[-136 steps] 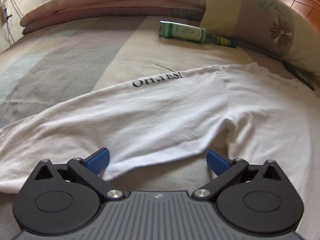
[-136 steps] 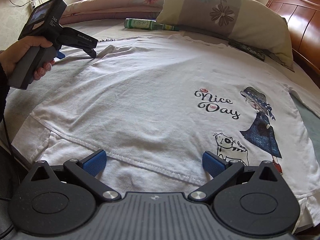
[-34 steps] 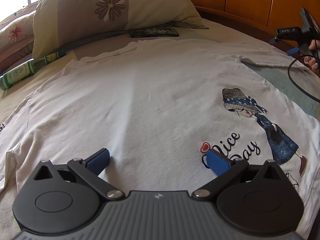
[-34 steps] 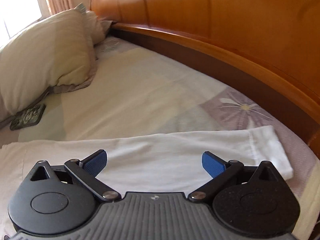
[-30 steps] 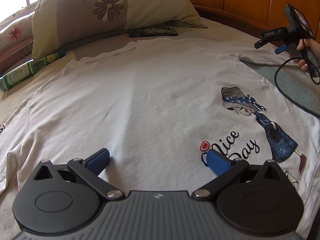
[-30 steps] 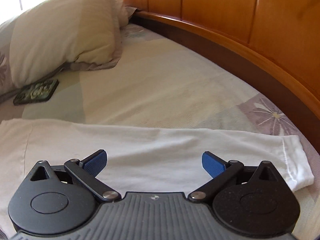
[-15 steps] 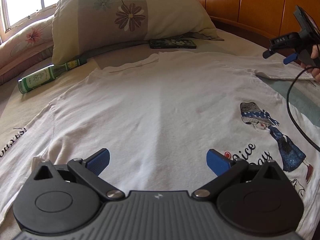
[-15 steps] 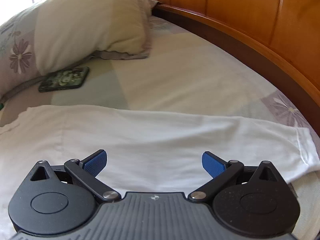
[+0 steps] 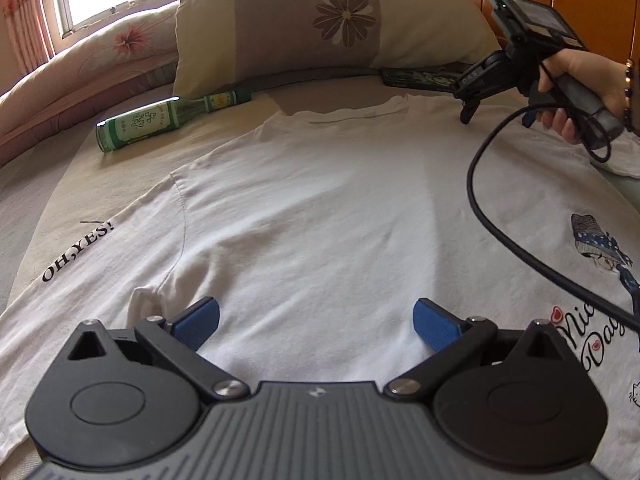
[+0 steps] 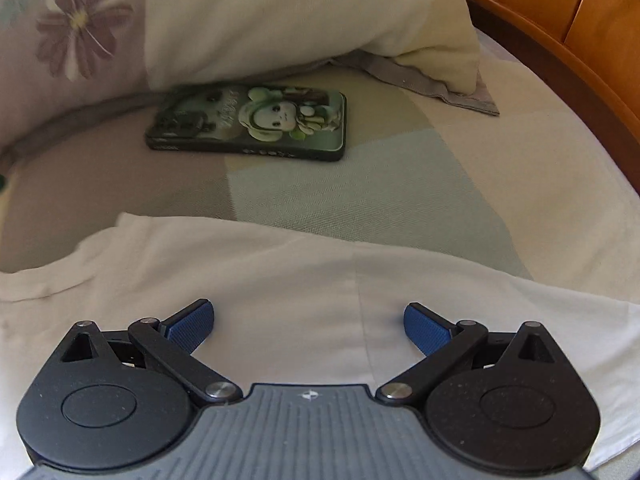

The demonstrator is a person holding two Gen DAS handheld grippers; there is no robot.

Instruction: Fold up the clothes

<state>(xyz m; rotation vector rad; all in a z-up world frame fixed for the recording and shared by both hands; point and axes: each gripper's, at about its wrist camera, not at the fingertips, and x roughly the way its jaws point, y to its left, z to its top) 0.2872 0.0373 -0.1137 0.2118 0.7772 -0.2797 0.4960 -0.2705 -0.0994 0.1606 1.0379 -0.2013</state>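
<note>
A white long-sleeved shirt (image 9: 320, 208) lies spread flat on the bed, with "OH,YES!" on its left sleeve and a "Nice Day" girl print at the right. My left gripper (image 9: 316, 318) is open and empty, low over the shirt's body near the left armpit. My right gripper (image 10: 308, 322) is open and empty over the right shoulder (image 10: 320, 280), beside the collar. It also shows in the left wrist view (image 9: 496, 114), held by a hand above the shoulder, its cable trailing across the shirt.
A green glass bottle (image 9: 160, 122) lies on the bed left of the collar. A phone in a green cartoon case (image 10: 248, 122) lies just beyond the shoulder. A floral pillow (image 9: 320, 20) and a folded quilt (image 9: 100, 68) sit behind. A wooden headboard (image 10: 560, 32) curves at the right.
My right gripper has swung left from the sleeve end to the shoulder by the collar. My left gripper has turned left, bringing the left sleeve and armpit into view. Both stay open.
</note>
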